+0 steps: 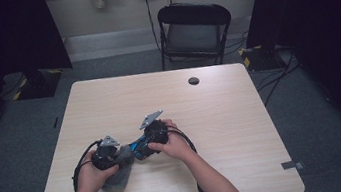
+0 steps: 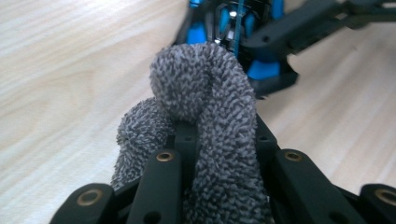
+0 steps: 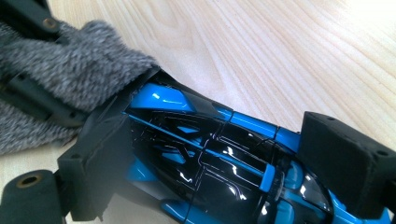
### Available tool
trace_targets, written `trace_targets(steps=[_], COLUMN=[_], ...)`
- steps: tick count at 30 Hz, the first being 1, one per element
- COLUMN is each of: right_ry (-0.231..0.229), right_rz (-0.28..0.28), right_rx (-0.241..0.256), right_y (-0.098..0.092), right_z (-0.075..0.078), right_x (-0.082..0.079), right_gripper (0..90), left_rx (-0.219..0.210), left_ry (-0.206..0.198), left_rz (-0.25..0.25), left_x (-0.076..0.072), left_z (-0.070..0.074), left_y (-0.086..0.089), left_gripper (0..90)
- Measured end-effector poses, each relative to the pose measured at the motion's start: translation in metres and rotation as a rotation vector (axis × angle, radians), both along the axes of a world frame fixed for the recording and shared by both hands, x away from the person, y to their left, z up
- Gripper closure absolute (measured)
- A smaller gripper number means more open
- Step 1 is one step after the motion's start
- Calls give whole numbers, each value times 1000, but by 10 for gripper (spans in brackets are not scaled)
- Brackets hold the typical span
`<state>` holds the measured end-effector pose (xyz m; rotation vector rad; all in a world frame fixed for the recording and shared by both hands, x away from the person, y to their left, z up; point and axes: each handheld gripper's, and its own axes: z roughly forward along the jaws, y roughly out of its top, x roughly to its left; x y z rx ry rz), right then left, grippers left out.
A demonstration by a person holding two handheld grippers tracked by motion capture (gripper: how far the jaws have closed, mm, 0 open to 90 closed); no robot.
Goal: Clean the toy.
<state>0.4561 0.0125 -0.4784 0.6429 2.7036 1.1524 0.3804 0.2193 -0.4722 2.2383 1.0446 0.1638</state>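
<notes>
A blue and black toy car point(image 1: 140, 146) point(image 3: 210, 154) is held just above the wooden table point(image 1: 220, 104), with my right gripper point(image 1: 143, 145) point(image 3: 219, 163) shut on its sides, a black pad point(image 3: 343, 158) against each flank. My left gripper point(image 1: 122, 155) point(image 2: 224, 135) is shut on a bunched grey terry cloth point(image 1: 121, 169) point(image 2: 205, 93) point(image 3: 70, 79). The cloth's folded end presses against one end of the car point(image 2: 261, 28). The cloth's free end hangs down to the table.
A black folding chair point(image 1: 194, 27) stands behind the table's far edge. A round cable hole point(image 1: 193, 80) sits near the far side of the tabletop. Both forearms come in from the front edge, and cables point(image 1: 79, 164) loop beside the hands.
</notes>
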Motion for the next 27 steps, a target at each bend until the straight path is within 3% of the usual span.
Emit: trace_targets(steps=[14,27], right_ry=[-2,-6], right_rz=[-2,-4], right_rx=[-2,7], right_y=[0,0], right_z=[0,-1], right_x=[0,-1], right_gripper=[98,97], left_rx=[-16,-28], left_ry=[41,43], left_rz=[-109,-177], left_x=[-16,-20], left_z=[2,2], left_y=[-20,-32], left_gripper=[720,720])
